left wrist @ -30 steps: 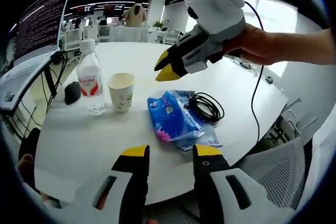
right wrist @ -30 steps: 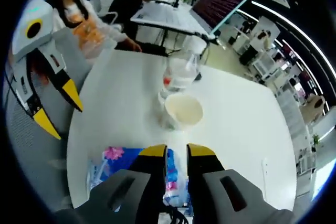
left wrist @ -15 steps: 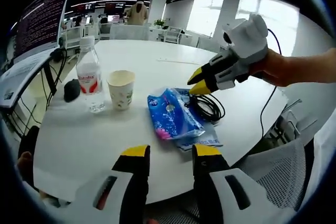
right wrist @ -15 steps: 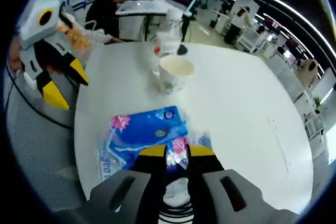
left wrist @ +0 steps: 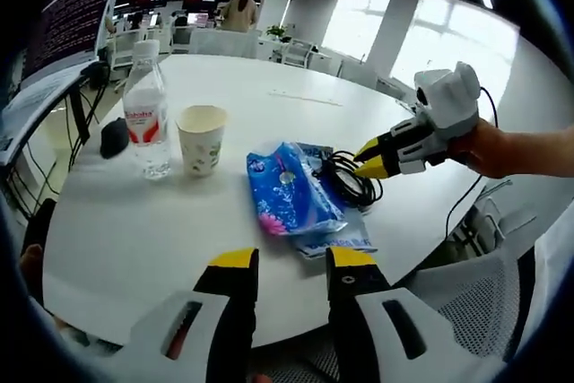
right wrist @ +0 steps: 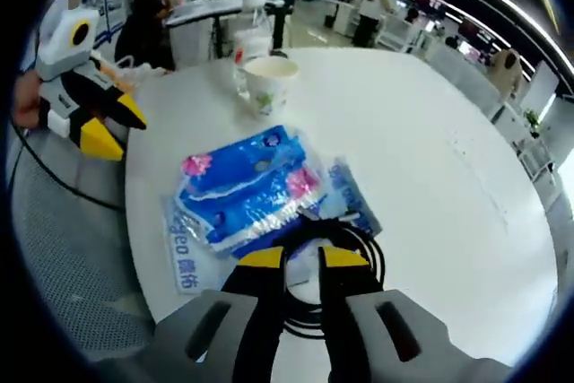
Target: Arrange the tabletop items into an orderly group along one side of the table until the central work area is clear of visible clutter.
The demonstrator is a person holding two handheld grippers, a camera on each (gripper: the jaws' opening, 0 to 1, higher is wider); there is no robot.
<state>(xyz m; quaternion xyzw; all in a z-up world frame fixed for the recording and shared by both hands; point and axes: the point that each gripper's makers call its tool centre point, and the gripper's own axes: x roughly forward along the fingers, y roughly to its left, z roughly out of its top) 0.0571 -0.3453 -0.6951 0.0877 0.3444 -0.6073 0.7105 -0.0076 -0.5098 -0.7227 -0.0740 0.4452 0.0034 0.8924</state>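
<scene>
On the round white table (left wrist: 134, 221) lie a puffy blue tissue pack (left wrist: 289, 190) on a flat blue-printed pack (left wrist: 339, 238), with a coiled black cable (left wrist: 352, 182) beside them. A paper cup (left wrist: 202, 136), a water bottle (left wrist: 146, 121) and a black mouse (left wrist: 114, 136) stand to the left. My right gripper (left wrist: 371, 159) reaches in from the right, tips at the cable. In the right gripper view its jaws (right wrist: 302, 262) stand narrowly apart over the cable (right wrist: 360, 253), just short of the tissue pack (right wrist: 242, 187). My left gripper (left wrist: 292, 262) hangs open over the near table edge.
A mesh chair (left wrist: 466, 302) stands at the table's near right. Monitors (left wrist: 63, 24) and desks lie beyond the far left rim. In the right gripper view my left gripper (right wrist: 112, 132) hovers off the table's left edge, with the cup (right wrist: 269, 82) and bottle (right wrist: 254, 38) farther back.
My right gripper has swung from above the cup, back over the tissue pack and down to the coiled cable. The left gripper has stayed about where it was.
</scene>
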